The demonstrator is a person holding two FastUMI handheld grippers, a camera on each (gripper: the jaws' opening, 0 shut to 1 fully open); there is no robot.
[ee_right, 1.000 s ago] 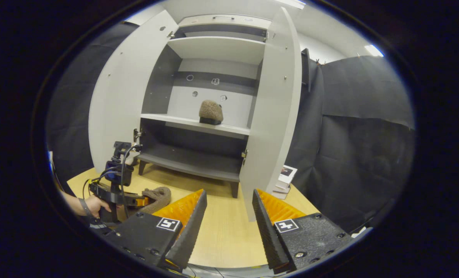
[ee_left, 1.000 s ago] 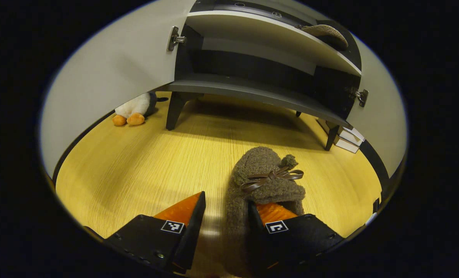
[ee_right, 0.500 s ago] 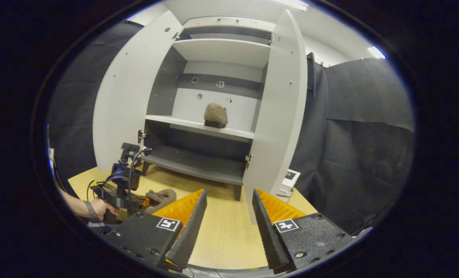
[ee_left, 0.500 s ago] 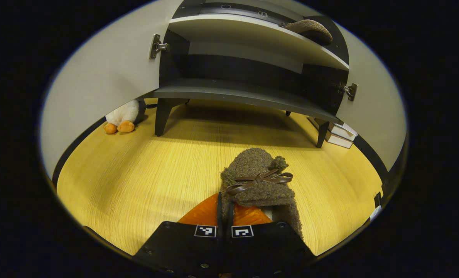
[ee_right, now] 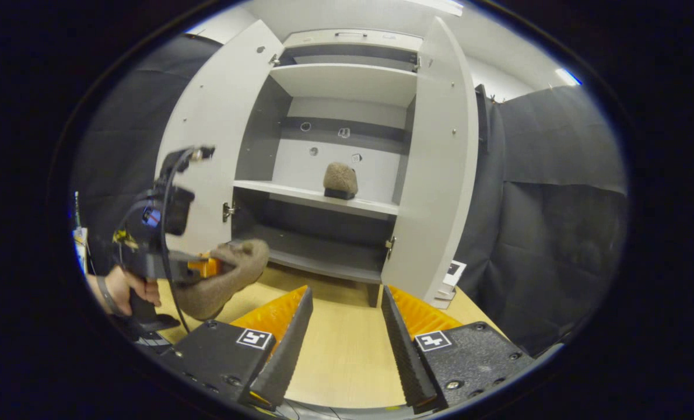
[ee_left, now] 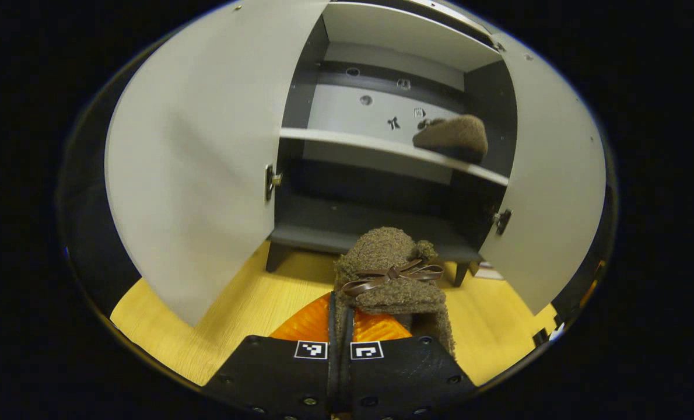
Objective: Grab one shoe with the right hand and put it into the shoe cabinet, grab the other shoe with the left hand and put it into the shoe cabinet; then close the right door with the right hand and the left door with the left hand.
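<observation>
The scene is a booth with a pale wooden floor and a grey shoe cabinet whose two doors stand wide open.

Nearest in the left gripper view, the left gripper has its fingers pressed together on the heel edge of a brown fuzzy shoe, so it pinches the shoe. The shoe is held above the floor, not resting on it. Its long axis runs away from the camera, with the toe toward 12 o'clock, aimed at the cabinet, and the bow on top faces up. In the right gripper view the same shoe hangs from that gripper at about 9 o'clock, toe toward the cabinet opening and the body sagging a little.

The right gripper is spread open and holds nothing, low at 6 o'clock of its own view.

Farther away, the bottom shelf is bare. On the middle shelf, toward 1 o'clock, the other shoe already sits.

I judge that the step in hand is carrying the second shoe in. To do it well, keep the toe forward and level, pass between the left door and the right door, lay the sole flat on a shelf beside or below the first shoe, and open only when it rests.
</observation>
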